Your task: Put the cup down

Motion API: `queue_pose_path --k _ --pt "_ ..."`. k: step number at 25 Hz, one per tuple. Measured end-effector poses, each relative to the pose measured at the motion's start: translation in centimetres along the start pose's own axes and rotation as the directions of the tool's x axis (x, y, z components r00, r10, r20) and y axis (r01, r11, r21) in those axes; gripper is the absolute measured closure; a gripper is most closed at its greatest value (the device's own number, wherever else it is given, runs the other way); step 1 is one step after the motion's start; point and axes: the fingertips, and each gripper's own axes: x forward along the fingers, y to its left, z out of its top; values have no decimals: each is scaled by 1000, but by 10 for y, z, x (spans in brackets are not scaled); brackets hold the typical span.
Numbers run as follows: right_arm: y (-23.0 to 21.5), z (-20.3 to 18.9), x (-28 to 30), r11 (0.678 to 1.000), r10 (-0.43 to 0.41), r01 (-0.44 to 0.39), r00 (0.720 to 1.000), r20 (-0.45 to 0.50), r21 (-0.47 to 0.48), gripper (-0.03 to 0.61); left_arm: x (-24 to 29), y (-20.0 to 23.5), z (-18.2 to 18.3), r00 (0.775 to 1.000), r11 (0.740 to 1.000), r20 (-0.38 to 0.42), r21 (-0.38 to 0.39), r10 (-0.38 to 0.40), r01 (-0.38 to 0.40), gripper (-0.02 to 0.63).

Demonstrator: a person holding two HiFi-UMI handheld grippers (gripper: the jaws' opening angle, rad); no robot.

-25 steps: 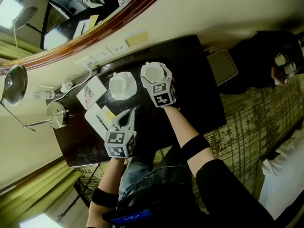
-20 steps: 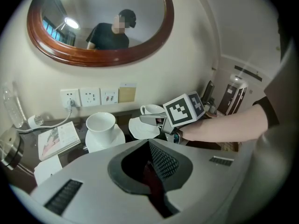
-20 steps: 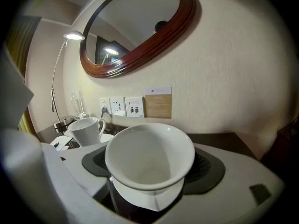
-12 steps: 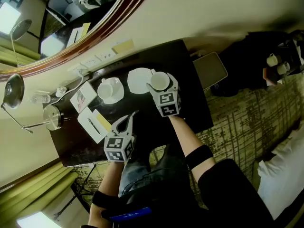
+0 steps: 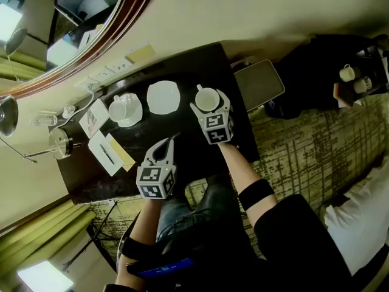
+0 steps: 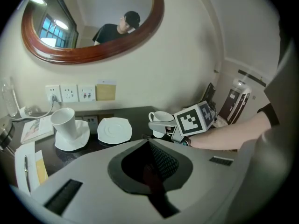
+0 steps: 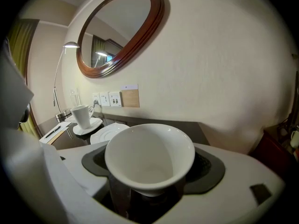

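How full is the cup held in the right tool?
Empty. The right gripper view looks straight into the cup and shows only its bare white inside, with no liquid.

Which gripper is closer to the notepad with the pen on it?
Left. In the head view the left gripper is just right of the notepad. The right gripper, holding the cup, is farther off to the right.

A: How does the left gripper (image 6: pixel 149 146) stand?
B: Jaws together, nothing between them.
A: And beyond it?
B: The right gripper (image 6: pixel 160 126) holds a cup (image 6: pixel 162 116) just right of the saucer (image 6: pixel 114 130).
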Motion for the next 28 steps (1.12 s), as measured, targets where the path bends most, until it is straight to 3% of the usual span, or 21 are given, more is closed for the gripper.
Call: queue_pose_path --k 8,19,28 --pt "-7 -17 0 999 -15 15 1000 -3 42 133 6 -21 2 1000 1000 -3 8 19 -19 612" --pt "-6 -30 1 998 -23 24 1000 -20 59 87 -3 -14 -2 999 999 6 -10 48 -48 612" --pt "0 -2 -33 998 -42 42 999 -17 35 81 -20 -11 5 998 999 38 -8 42 -42 612"
